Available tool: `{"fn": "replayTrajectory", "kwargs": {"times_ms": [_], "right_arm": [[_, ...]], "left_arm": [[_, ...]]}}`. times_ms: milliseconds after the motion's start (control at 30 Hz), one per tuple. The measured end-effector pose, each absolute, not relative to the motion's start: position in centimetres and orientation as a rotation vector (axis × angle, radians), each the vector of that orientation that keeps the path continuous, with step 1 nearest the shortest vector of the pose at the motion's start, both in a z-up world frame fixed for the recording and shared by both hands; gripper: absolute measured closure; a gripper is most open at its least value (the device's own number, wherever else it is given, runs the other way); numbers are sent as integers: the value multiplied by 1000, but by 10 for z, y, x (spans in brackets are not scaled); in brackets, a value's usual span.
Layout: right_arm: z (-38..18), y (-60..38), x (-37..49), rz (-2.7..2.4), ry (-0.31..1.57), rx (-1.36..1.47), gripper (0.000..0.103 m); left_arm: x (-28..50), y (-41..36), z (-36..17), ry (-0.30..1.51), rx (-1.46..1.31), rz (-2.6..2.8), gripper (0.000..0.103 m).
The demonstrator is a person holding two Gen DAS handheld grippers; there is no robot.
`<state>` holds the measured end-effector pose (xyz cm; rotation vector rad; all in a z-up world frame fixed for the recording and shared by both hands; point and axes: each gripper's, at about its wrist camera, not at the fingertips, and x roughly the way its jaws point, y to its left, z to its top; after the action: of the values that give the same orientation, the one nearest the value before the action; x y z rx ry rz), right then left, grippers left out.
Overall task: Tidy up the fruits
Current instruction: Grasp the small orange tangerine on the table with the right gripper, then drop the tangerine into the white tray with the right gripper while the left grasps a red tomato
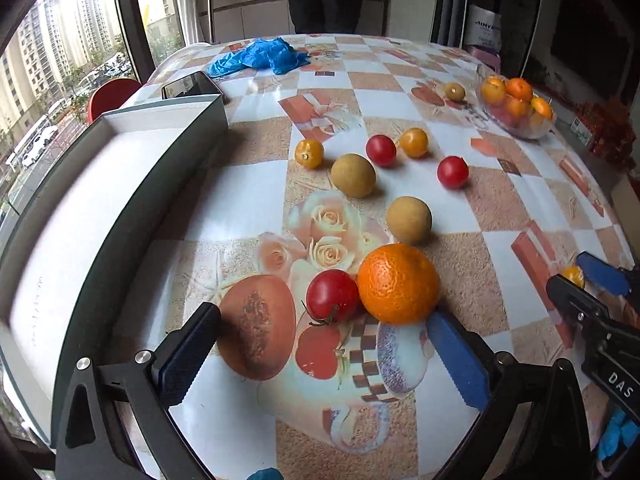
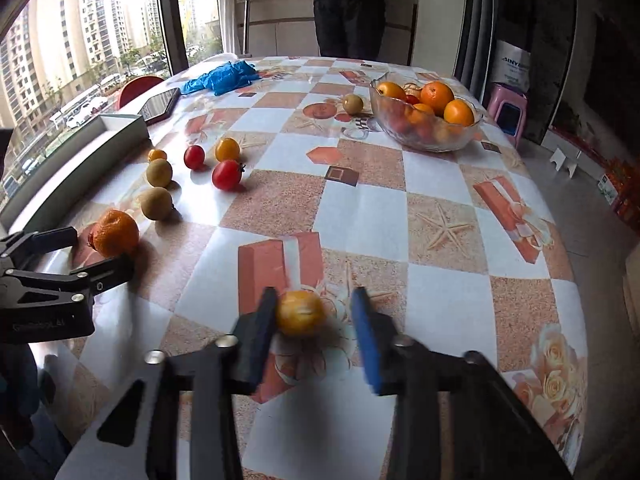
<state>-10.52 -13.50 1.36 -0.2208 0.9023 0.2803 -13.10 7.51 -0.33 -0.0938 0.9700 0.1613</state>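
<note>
Between right gripper (image 2: 316,320) jaws, small yellow-orange fruit (image 2: 300,312) (blurred)

Right tongs (image 2: 316,312) around small orange fruit (image 2: 300,312), glass fruit bowl (image 2: 424,120) beyond

Both wrist cameras look steeply down, close over the checked floral tablecloth (image 1: 260,184); both catch the clear glass fruit bowl (image 2: 424,136).

Blue gloves (image 1: 260,58) crumpled at table's far end, dark phone (image 2: 160,105) nearby, red chair (image 1: 112,96), perhaps, a person (image 2: 352,8) standing beyond
</note>
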Motion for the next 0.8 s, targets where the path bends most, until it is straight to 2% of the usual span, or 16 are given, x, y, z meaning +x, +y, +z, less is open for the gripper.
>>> {"fn": "replayTrajectory", "kwargs": {"times_ms": [33, 300, 667, 800], "right_arm": [[14, -137, -103, 284, 902, -198, 79], [15, -163, -107, 359, 911, -45, 79], [15, -180, -118, 403, 911, 27, 79], [21, -186, -124, 408, 903, 45, 79]], "left_arm": [[-132, 75, -4, 951, -88, 164, 0], [-132, 83, 2, 967, -62, 135, 0], [-126, 77, 7, 947, 123, 29, 0], [-115, 71, 4, 959, 121, -40, 21]]}}
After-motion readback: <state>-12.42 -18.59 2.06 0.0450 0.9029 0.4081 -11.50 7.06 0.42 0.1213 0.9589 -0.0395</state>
